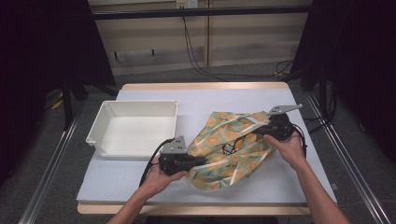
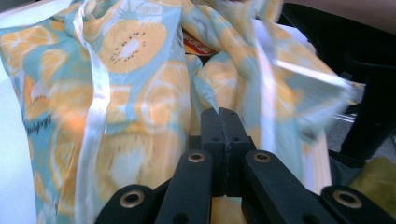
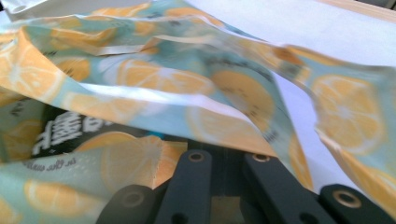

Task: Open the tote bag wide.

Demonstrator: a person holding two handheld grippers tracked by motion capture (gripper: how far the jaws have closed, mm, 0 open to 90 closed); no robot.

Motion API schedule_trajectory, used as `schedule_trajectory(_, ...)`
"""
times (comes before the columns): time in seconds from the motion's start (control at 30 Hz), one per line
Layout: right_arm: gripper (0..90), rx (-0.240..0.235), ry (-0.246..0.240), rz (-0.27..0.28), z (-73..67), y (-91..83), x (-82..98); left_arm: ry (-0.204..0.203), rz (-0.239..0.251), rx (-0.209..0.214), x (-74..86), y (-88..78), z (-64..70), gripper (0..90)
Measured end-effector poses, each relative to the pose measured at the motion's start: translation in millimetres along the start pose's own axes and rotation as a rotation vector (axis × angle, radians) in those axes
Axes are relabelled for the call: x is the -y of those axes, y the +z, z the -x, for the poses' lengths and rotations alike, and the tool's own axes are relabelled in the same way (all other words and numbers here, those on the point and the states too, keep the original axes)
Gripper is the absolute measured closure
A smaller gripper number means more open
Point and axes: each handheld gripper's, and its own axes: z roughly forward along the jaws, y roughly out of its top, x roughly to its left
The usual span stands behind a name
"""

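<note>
Left gripper (image 1: pixel 198 162): nearest me in the high view, held in the person's left hand (image 1: pixel 161 178) at the surface's near edge. I see its fingers (image 2: pixel 224 135) pressed together in the left gripper view, pinching a fold of the bag.
Bag (image 1: pixel 231 147): teal plastic with an orange-slice print, crumpled, lying on the surface right of centre, between both grippers. Mouth looks partly open; I can make out dark and red printed packaging inside, can't identify it.
Right gripper (image 1: pixel 261 132): at the bag's far right edge, held in the right hand (image 1: pixel 290 148). Its own view has bag film draped over the fingers, so I cannot tell whether they're together or apart.
Tray (image 1: pixel 107 112): white, rectangular, open-topped, on the left half of the surface, well apart from the bag, just beyond the left gripper.
Surface (image 1: pixel 201 98): pale sheet over a wood-edged top.
</note>
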Motion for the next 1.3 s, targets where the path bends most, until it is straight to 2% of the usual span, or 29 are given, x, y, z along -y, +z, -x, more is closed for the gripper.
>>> schedule_trajectory(0.13,90.0,0.037,0.018,0.009,13.0,-2.5,3.0,0.002,-0.003,0.024,3.1,-5.3,1.9,90.0)
schedule_trajectory(0.17,90.0,0.038,0.026,0.010,15.0,-2.2,3.1,-0.002,-0.006,0.018,4.6,-6.0,4.2,90.0)
schedule_trajectory(0.2,90.0,0.060,0.024,0.007,17.8,-1.5,3.3,0.009,-0.020,0.013,5.9,-7.1,4.9,90.0)
schedule_trajectory(0.23,90.0,0.067,0.025,0.007,19.7,-1.0,3.4,0.005,-0.024,0.027,8.9,-8.0,6.1,90.0)
schedule_trajectory(0.3,90.0,0.084,0.033,0.002,25.9,-0.1,4.3,-0.007,-0.021,0.012,13.5,-10.3,7.4,90.0)
schedule_trajectory(0.37,90.0,0.074,0.060,0.012,31.4,0.6,5.8,-0.013,-0.031,0.009,17.7,-12.2,5.5,90.0)
schedule_trajectory(0.4,90.0,0.091,0.057,0.006,32.6,1.3,6.3,-0.019,-0.028,0.015,19.1,-12.6,4.8,90.0)
schedule_trajectory(0.5,90.0,0.091,0.056,-0.010,34.5,3.3,9.1,-0.028,-0.034,0.007,22.0,-13.3,2.6,90.0)
schedule_trajectory(0.57,90.0,0.084,0.072,-0.007,37.2,4.2,12.9,-0.031,-0.038,-0.002,23.6,-14.6,1.0,90.0)
schedule_trajectory(0.67,90.0,0.105,0.054,-0.051,33.5,11.7,20.9,-0.051,-0.040,-0.010,27.8,-14.7,-3.0,90.0)
schedule_trajectory(0.7,90.0,0.116,0.051,-0.068,31.7,13.5,24.0,-0.053,-0.054,-0.016,29.1,-13.2,-3.6,90.0)
schedule_trajectory(0.8,90.0,0.102,0.083,-0.029,30.7,14.0,29.7,-0.048,-0.064,-0.009,30.4,-7.9,-2.9,90.0)
schedule_trajectory(0.9,90.0,0.091,0.078,0.001,29.2,9.6,29.4,-0.055,-0.044,-0.006,27.4,-7.3,-1.5,89.5)
schedule_trajectory(0.97,82.1,0.078,0.078,0.035,26.6,2.6,25.8,-0.061,-0.029,-0.005,25.3,-7.4,0.2,82.4)
schedule_trajectory(1.03,76.5,0.051,0.076,0.061,23.6,-6.3,20.4,-0.050,-0.024,-0.012,22.3,-7.4,2.0,80.3)
schedule_trajectory(1.07,73.0,0.038,0.072,0.070,21.9,-10.1,18.3,-0.058,-0.017,-0.012,21.3,-7.4,2.7,78.1)
schedule_trajectory(1.13,72.1,0.020,0.055,0.081,16.9,-17.3,15.4,-0.060,0.003,-0.016,17.1,-9.1,4.3,74.9)
schedule_trajectory(1.17,67.0,0.017,0.050,0.087,13.2,-21.3,14.1,-0.061,0.011,-0.007,14.5,-10.3,5.1,71.9)
schedule_trajectory(1.3,57.1,-0.008,0.026,0.108,0.7,-34.5,11.7,-0.047,0.047,-0.010,5.0,-15.8,10.4,65.8)
